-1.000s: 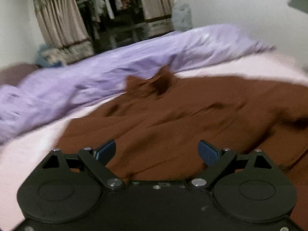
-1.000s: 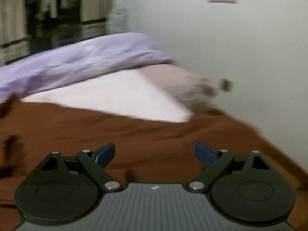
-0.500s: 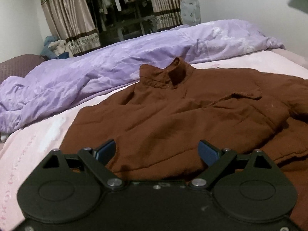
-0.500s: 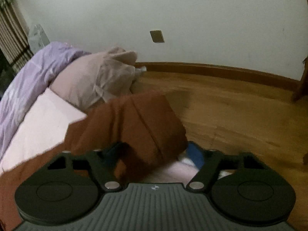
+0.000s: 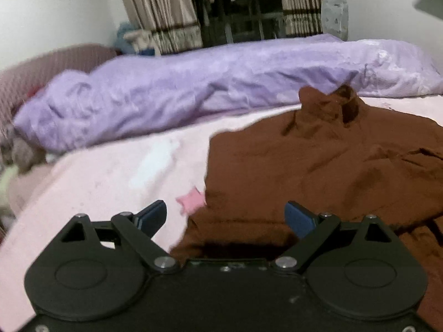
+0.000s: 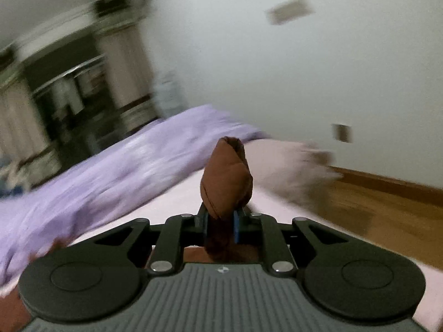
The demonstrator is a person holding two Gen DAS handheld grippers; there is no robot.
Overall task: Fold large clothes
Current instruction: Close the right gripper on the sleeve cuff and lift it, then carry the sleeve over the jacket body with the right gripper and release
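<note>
As right gripper (image 6: 220, 222) closes, pinching brown jacket (image 6: 225, 177): no legible writing.

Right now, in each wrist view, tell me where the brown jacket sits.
Left wrist: the brown jacket is spread over the right half, collar up by the purple duvet.
Right wrist: a bunched fold of it stands at centre, pinched in the right tool.
Shared landmark: the purple duvet.

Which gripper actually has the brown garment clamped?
The right gripper: its jaws have just been closing and now pinch a bunch of the brown garment. The left gripper hangs open, nothing between its pads.
</note>
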